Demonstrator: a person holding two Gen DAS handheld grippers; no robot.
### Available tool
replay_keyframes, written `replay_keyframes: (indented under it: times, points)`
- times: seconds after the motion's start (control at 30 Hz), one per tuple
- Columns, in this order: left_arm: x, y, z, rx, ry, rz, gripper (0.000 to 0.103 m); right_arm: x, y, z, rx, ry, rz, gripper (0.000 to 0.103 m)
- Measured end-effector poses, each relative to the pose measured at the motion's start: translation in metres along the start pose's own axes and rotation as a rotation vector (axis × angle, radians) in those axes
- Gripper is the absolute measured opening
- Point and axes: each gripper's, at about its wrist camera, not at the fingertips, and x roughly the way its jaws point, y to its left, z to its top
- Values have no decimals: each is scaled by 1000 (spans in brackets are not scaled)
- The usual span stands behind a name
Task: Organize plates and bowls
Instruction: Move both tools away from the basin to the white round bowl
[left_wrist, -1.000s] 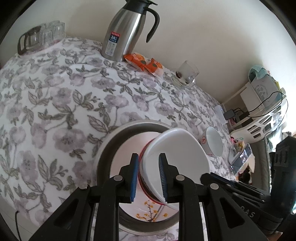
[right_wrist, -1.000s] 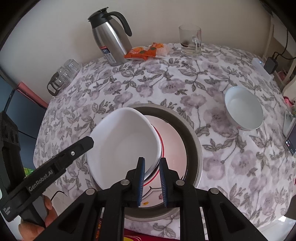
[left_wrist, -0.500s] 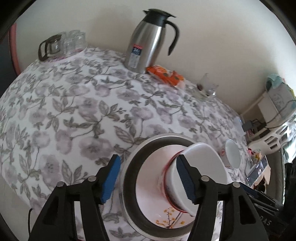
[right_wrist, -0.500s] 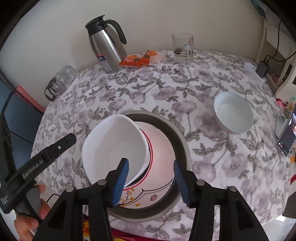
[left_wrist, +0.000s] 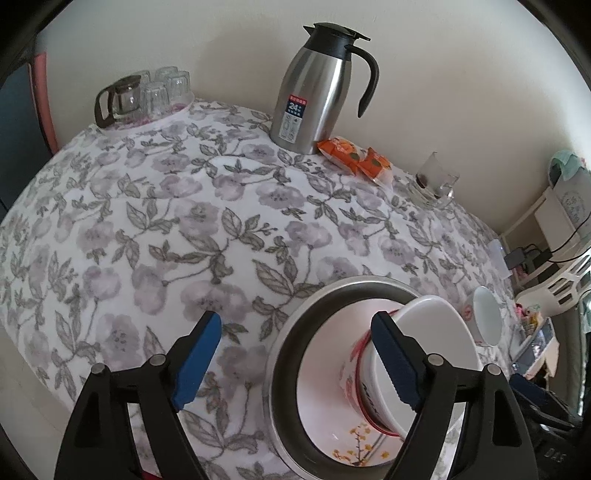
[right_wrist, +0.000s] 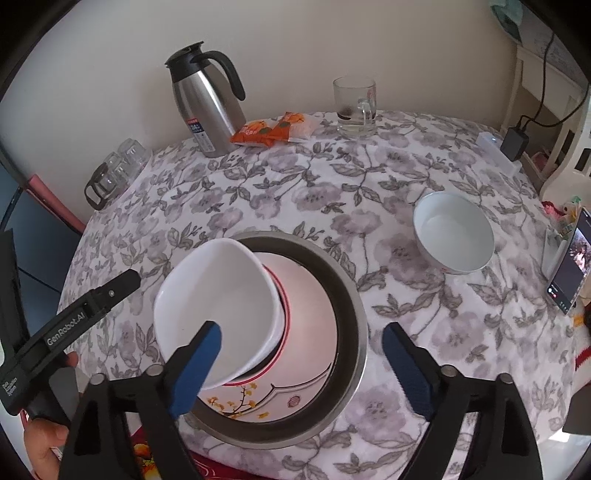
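A white bowl (right_wrist: 218, 302) sits stacked in a red-rimmed bowl inside a flower-painted plate (right_wrist: 314, 310), all within a steel basin (right_wrist: 351, 314) near the table's front edge. The stack also shows in the left wrist view (left_wrist: 424, 343). A second white bowl (right_wrist: 454, 230) stands alone to the right, also seen in the left wrist view (left_wrist: 487, 321). My left gripper (left_wrist: 295, 365) is open and empty, beside the stack. My right gripper (right_wrist: 301, 369) is open and empty, its jaws spread in front of the basin.
A steel thermos jug (right_wrist: 207, 99), orange snack packets (right_wrist: 273, 129) and a glass mug (right_wrist: 354, 107) stand along the far edge. Glass cups and a small pot (left_wrist: 144, 96) sit at the far left. A phone (right_wrist: 570, 262) stands at the right edge.
Both grippers were shut on the white bowl's rim, then opened, let it go and drew back. The bowl now rests in the stack.
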Motion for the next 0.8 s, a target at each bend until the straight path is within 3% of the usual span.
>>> replay_keyframes:
  times: [0.07, 0.13, 0.17, 0.57, 0.8]
  points:
    - [-1, 1, 0, -5, -15, 13, 86, -1, -3, -1, 2, -9, -1, 101]
    - [-4, 4, 1, -16, -40, 25, 98, -1, -5, -1, 0, -17, -3, 103]
    - [-6, 5, 2, -21, -60, 34, 99, -1, -6, -2, 1, -21, -3, 103]
    - [-20, -2, 3, 1, -183, 101, 99, -2, -25, -6, 27, -47, 45, 103]
    - [-33, -18, 10, 17, -256, 78, 99, -11, -46, -2, 63, -76, 63, 103]
